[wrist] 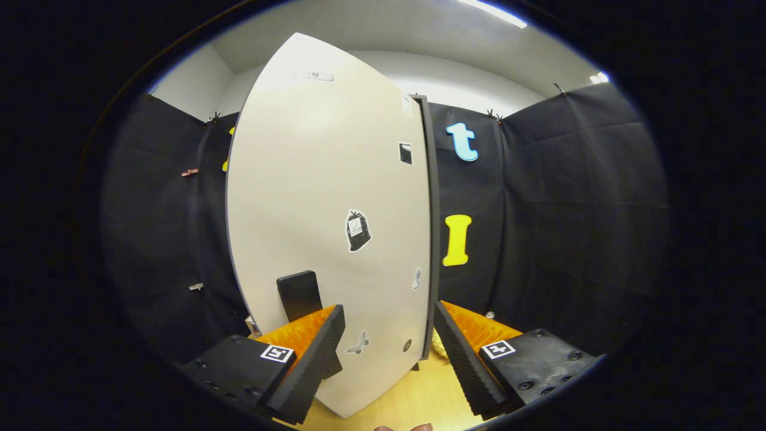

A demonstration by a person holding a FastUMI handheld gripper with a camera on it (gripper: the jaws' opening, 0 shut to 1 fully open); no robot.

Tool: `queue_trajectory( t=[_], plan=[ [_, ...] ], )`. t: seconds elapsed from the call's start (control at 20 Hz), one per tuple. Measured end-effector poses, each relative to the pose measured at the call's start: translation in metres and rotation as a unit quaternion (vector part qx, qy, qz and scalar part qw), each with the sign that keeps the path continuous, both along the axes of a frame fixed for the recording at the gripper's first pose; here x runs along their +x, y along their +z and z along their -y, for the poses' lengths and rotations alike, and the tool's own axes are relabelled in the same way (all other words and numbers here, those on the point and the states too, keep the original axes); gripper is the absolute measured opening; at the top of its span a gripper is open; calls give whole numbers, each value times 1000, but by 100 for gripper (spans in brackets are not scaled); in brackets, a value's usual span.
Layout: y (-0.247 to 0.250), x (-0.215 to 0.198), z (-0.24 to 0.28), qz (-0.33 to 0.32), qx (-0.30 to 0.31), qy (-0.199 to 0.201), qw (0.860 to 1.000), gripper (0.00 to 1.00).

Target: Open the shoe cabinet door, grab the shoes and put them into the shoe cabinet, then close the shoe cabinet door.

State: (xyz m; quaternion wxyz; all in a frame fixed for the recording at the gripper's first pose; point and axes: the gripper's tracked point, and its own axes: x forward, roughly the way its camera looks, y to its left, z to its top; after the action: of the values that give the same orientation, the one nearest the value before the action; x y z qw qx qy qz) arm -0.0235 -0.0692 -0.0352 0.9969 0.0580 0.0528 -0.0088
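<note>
Here, cabinet door [326, 209] edge within open-fingered gripper [389, 353]

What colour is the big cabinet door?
Cream-white, with small stickers; the gripper view shows the cabinet door best.

Black cloth walls [568, 209], white ceiling with strip light [494, 12], wooden floor [413, 401].

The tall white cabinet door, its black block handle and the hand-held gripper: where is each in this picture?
Tall white cabinet door [311, 179]: gripper view, bare middle of its panel.
Black block handle [298, 293]: gripper view, its flat front face.
Hand-held gripper [389, 353]: gripper view, midway between its open fingertips, the door's edge between them.
</note>
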Motion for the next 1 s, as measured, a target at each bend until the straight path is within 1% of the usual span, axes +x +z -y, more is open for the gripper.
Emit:
queue_trajectory(
  t=[0.15, 0.3, 0.45, 0.6, 0.8, 1.0],
  plan=[
    [-1, 18, -39, -3, 12, 33, 999, 98],
    [5, 26, -55, 4, 17, 47, 999, 98],
    [5, 26, -56, 7, 11, 50, 999, 98],
    [6, 25, -53, 6, 20, 46, 999, 98],
    [9, 25, -46, 14, 7, 38, 999, 98],
    [7, 24, -50, 11, 8, 40, 999, 98]
  ],
)
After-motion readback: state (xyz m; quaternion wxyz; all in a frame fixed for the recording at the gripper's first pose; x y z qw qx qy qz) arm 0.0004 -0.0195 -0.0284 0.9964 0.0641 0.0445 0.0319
